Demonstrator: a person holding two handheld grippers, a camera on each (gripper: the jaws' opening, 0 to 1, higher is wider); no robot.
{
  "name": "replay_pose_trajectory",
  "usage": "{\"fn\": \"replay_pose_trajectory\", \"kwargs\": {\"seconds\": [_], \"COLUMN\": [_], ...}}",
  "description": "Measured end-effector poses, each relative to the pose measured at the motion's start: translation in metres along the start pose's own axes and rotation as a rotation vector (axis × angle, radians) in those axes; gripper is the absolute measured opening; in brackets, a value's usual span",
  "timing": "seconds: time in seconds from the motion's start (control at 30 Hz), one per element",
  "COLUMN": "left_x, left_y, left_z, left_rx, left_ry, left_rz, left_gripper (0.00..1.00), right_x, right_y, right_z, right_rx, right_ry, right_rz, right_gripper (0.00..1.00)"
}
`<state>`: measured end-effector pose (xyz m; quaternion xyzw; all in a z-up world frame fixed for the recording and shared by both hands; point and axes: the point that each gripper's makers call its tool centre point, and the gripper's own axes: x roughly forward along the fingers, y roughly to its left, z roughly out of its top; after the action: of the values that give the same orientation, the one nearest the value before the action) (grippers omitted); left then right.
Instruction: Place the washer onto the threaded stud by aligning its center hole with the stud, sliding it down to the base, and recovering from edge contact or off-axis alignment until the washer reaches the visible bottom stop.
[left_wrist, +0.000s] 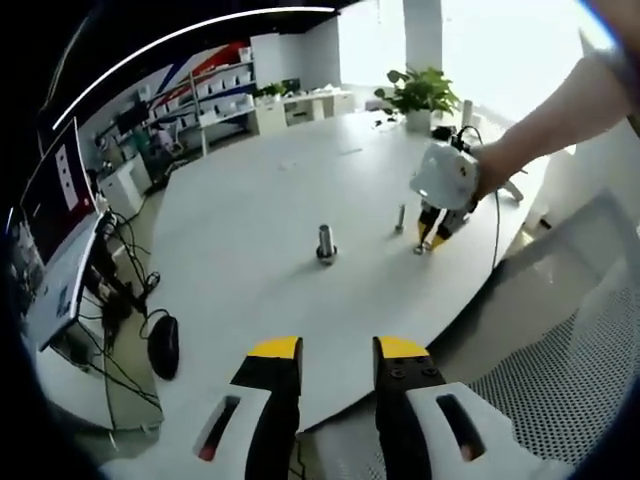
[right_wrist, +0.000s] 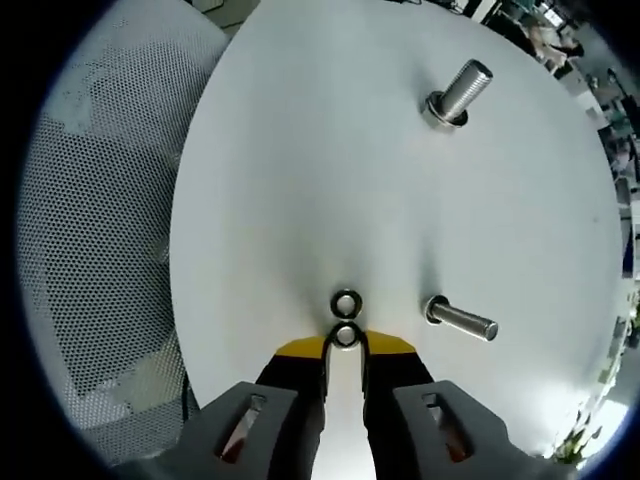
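Pinching 1 shiny metal washer (right_wrist: 346, 336) between right gripper (right_wrist: 345, 345) jaws.

You are working at a large round white table (left_wrist: 250, 210). A green potted plant (left_wrist: 418, 95) is standing at its far edge. A black computer mouse (left_wrist: 163, 346) is lying near a monitor (left_wrist: 60, 195). White perforated mesh chairs (right_wrist: 95, 250) are standing beside the table.

Left gripper (left_wrist: 337, 352) hangs with jaws parted. Right gripper (right_wrist: 345, 343) (held by a bare arm (left_wrist: 560, 115)) points down, jaws nearly closed.
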<state>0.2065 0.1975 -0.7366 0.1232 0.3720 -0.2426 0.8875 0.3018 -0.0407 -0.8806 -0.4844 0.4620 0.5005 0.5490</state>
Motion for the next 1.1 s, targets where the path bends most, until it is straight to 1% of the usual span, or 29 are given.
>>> {"fn": "replay_pose_trajectory", "kwargs": {"seconds": [0.07,0.13,0.17,0.2,0.23,0.37,0.4,0.53,0.6,0.73,0.8,0.97,1.1], "left_x": [0.002,0.000,-0.001,-0.002,-0.002,-0.001,-0.001,-0.003,-0.003,-0.003,-0.003,-0.005,-0.004], "left_y": [-0.005,-0.002,-0.001,0.001,0.001,0.000,0.000,0.004,0.004,0.003,0.004,0.006,0.005], "left_z": [-0.003,0.000,0.001,0.003,0.002,-0.001,-0.001,0.001,0.002,0.001,0.001,0.004,0.003], "left_rx": [0.015,0.029,0.020,-0.013,-0.024,0.000,0.002,-0.010,-0.013,-0.003,-0.019,-0.032,-0.039], "left_ry": [0.018,0.008,-0.004,-0.016,-0.017,0.000,0.001,-0.016,-0.019,-0.013,-0.019,-0.036,-0.039], "left_rz": [-0.010,0.001,0.005,0.003,0.001,0.007,0.007,0.020,0.019,0.018,0.014,0.023,0.019], "left_gripper": [0.28,0.28,0.28,0.28,0.28,0.28,0.28,0.28,0.28,0.28,0.29,0.29,0.29], "right_x": [0.000,0.000,0.000,0.000,0.001,0.000,0.000,0.001,0.000,-0.001,-0.002,-0.002,-0.002], "right_y": [-0.001,0.000,0.001,0.001,0.000,0.000,0.000,0.001,0.000,-0.001,-0.001,-0.001,-0.002], "right_z": [0.001,0.001,0.001,0.001,0.001,0.001,0.002,0.000,0.000,-0.001,-0.001,-0.001,-0.001], "right_rx": [0.008,0.017,0.019,0.021,0.023,0.053,0.064,0.051,0.070,0.113,0.141,0.128,0.147], "right_ry": [0.000,0.002,0.004,0.007,0.009,0.013,0.010,-0.012,-0.034,-0.057,-0.073,-0.094,-0.098], "right_rz": [0.005,0.005,0.004,0.003,0.004,0.005,0.002,-0.028,-0.040,-0.036,-0.035,-0.040,-0.028], "right_gripper": [0.14,0.14,0.14,0.14,0.14,0.14,0.14,0.14,0.14,0.14,0.14,0.14,0.14]}}
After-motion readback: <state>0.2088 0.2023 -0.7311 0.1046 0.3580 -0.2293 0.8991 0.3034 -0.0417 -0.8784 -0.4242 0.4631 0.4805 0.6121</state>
